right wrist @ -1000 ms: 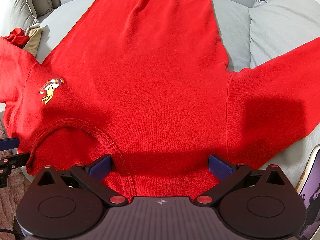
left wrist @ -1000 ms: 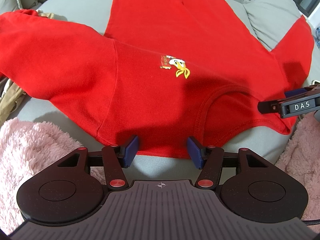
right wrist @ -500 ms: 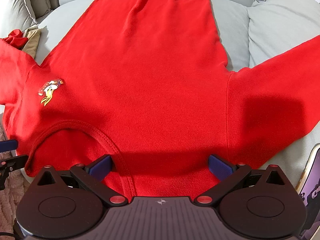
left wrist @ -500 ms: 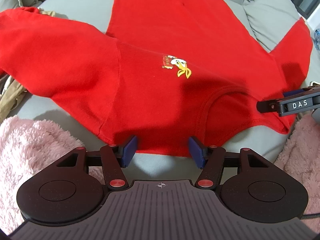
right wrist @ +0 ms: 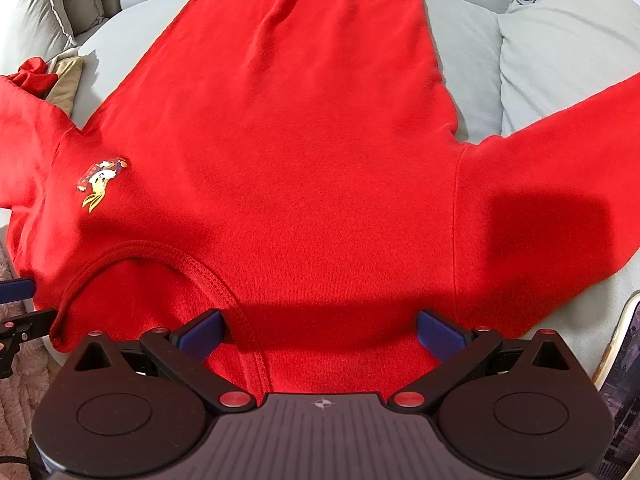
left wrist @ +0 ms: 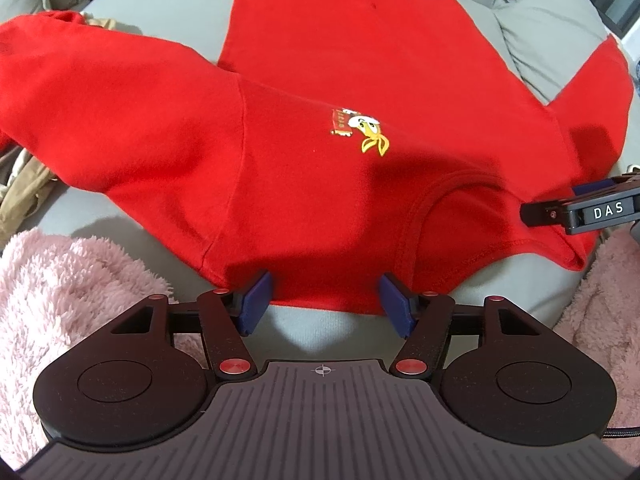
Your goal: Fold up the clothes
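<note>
A soft, limp red sweatshirt (right wrist: 304,152) lies flat on a grey cushion (right wrist: 560,60), both grippers poised at its near shoulder edge, left gripper (left wrist: 326,304) just widening, right gripper (right wrist: 320,336) spread, nothing clamped; shoulders offer likeliest holds.

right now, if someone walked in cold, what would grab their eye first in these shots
The bright red fleece sweatshirt spread flat across the grey cushion fills both views, its sleeves flung out to either side. A small cartoon duck patch stands out on its chest. Nearest the camera, the left gripper has just been opening at the sweatshirt's shoulder edge, with fluffy pink blanket beside it.
</note>
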`<action>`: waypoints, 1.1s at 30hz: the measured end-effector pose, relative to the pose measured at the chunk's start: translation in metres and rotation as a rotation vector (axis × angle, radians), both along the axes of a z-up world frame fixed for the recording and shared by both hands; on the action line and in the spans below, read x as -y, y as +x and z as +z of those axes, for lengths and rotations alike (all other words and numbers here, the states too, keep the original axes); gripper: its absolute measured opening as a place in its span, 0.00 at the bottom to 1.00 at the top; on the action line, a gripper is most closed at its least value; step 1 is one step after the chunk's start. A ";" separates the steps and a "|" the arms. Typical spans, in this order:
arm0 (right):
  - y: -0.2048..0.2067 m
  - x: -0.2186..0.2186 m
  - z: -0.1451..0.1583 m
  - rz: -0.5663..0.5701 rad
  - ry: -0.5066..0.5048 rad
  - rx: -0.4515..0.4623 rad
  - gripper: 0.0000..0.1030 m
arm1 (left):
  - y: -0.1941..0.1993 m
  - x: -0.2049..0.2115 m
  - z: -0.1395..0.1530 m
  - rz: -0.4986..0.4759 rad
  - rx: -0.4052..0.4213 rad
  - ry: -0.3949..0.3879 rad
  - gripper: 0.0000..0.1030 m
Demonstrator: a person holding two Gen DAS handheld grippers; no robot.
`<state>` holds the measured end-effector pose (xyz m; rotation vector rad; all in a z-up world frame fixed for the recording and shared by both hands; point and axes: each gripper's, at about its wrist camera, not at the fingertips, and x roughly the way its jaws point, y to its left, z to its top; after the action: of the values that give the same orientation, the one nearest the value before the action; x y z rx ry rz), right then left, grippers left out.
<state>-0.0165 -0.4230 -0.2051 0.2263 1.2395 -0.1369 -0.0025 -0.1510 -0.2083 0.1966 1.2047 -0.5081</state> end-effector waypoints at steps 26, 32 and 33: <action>-0.006 0.014 0.087 -0.038 -0.014 0.426 1.00 | 0.068 0.009 0.055 -0.018 0.157 -0.084 0.64; 0.053 0.052 0.083 -0.107 -0.104 0.451 0.92 | 0.175 0.036 0.049 0.019 0.227 -0.059 0.63; 0.068 0.064 0.081 -0.123 -0.094 0.468 0.84 | 0.192 0.040 0.047 0.026 0.231 -0.056 0.63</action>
<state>0.0517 -0.4869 -0.1242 0.2369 0.7517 -0.2341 0.1896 -0.1914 -0.1617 0.1860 0.9651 -0.4821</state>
